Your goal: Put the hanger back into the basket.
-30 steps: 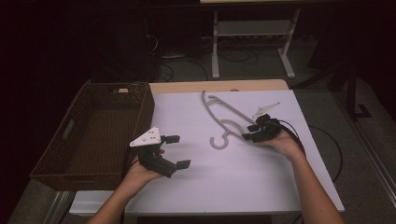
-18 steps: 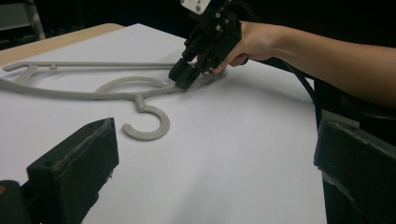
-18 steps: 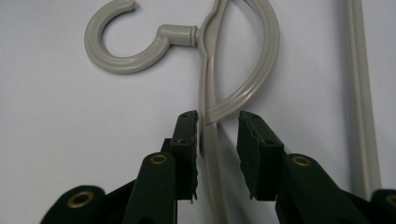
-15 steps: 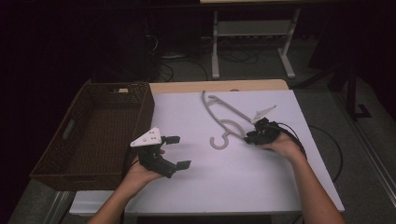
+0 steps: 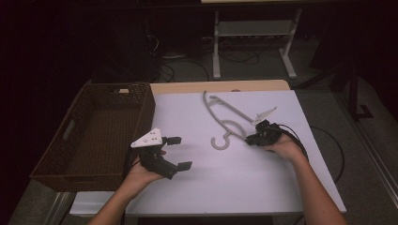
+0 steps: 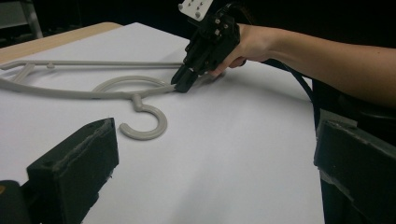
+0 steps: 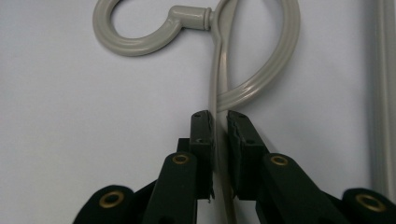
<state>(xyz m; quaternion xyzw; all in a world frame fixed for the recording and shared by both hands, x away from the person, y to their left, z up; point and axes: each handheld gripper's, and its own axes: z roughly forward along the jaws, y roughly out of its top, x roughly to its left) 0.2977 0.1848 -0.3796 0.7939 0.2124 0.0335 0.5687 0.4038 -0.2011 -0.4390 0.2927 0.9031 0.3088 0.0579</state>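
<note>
Two black grippers are at work on the white table [image 5: 197,197], one in each hand. Nearest in the high view is the left gripper [image 5: 180,152], held just above the table by the left hand [image 5: 141,173]. Its jaws stand wide apart and have nothing between them. In the left gripper view these jaws are cut off at the bottom edge, so only their tips can be seen. Farther out is the right gripper [image 5: 248,139], low on the table in the right hand [image 5: 281,146]. Its tips are small and dark in the high view and hard to make out. The right gripper view is clearer: the jaws have just been closing on a thin bar of the grey hanger [image 7: 243,88], and now the pads seem to press on it, though a tiny gap might remain. A second ago they stood wider around the bar. The hanger lies flat in the middle of the table and has not moved, and its hook [image 5: 220,142] points at the person. Its far end is cut off in both gripper views. At the far left stands a brown basket [image 5: 61,140], whose inside is too dark to see well.
</note>
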